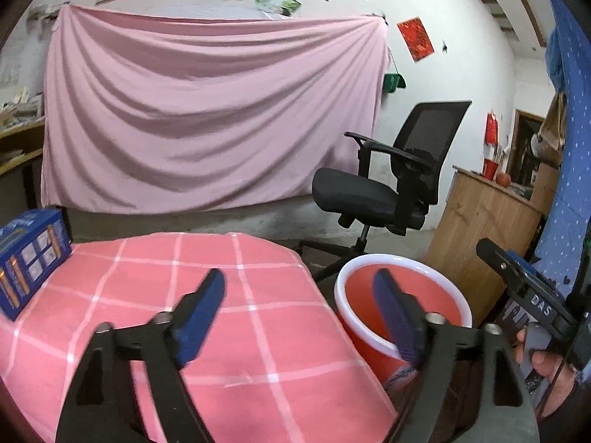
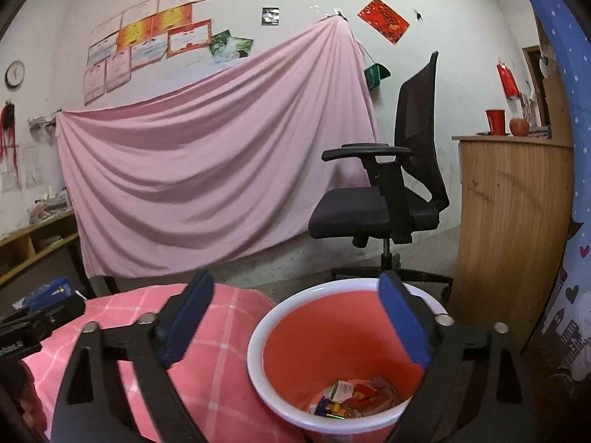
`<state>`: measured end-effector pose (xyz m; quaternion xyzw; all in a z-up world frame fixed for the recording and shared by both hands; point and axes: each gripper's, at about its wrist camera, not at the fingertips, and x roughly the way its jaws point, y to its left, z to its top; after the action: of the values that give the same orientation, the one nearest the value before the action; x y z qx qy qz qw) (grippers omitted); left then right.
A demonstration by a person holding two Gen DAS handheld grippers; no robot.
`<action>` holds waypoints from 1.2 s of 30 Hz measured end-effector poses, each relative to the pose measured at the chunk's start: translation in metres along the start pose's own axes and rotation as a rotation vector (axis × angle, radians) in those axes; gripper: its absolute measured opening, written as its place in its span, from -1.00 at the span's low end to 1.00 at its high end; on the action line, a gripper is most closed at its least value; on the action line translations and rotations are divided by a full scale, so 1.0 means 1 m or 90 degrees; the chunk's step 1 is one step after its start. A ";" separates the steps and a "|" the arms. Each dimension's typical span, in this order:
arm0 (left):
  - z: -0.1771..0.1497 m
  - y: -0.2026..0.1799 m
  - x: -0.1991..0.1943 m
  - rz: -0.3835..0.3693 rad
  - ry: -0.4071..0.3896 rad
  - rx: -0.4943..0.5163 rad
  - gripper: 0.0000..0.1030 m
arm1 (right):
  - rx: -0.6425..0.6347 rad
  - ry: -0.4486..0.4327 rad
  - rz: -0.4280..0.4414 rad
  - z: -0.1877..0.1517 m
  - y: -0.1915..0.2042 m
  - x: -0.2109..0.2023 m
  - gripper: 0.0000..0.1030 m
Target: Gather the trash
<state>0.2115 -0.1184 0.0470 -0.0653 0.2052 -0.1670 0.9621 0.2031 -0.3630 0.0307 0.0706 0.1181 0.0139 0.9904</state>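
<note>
Pink checked tablecloth (image 1: 229, 332) lies bare under the left gripper (image 1: 299, 317), spread wide and empty. Beside it, the right gripper (image 2: 295, 321), equally wide and empty, hangs over the red bin (image 2: 280, 317) holding wrappers (image 2: 351, 398). Only a blue box (image 1: 29, 258) remains; collection looks nearly done.

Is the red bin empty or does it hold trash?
Holds trash: the red bin stands upright with wrappers and small packets on its bottom, far from full.

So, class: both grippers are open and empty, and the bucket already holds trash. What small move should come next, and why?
Probably swing the left gripper left toward the blue box, the only item on the pink checked table. The right gripper hangs open over the red bucket of wrappers.
</note>
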 end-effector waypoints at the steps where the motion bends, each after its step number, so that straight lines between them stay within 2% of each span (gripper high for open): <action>1: -0.002 0.004 -0.006 0.002 -0.005 -0.008 0.70 | -0.004 -0.002 0.003 -0.001 0.003 -0.003 1.00; 6: -0.010 0.023 -0.033 0.040 -0.031 -0.037 0.90 | -0.026 -0.006 0.024 -0.005 0.022 -0.022 1.00; 14: -0.024 0.042 -0.075 0.102 -0.058 -0.046 0.92 | -0.051 -0.023 0.023 -0.012 0.050 -0.056 1.00; 22: -0.044 0.046 -0.114 0.123 -0.088 -0.015 0.96 | -0.053 -0.033 0.023 -0.030 0.072 -0.088 1.00; 27: -0.060 0.047 -0.124 0.132 -0.082 0.005 0.96 | -0.061 -0.040 0.013 -0.042 0.087 -0.105 1.00; 36: -0.080 0.059 -0.138 0.146 -0.070 0.004 0.96 | -0.063 -0.035 0.008 -0.072 0.105 -0.124 1.00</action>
<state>0.0765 -0.0200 0.0150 -0.0479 0.1577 -0.0530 0.9849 0.0648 -0.2545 0.0055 0.0231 0.0895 0.0240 0.9954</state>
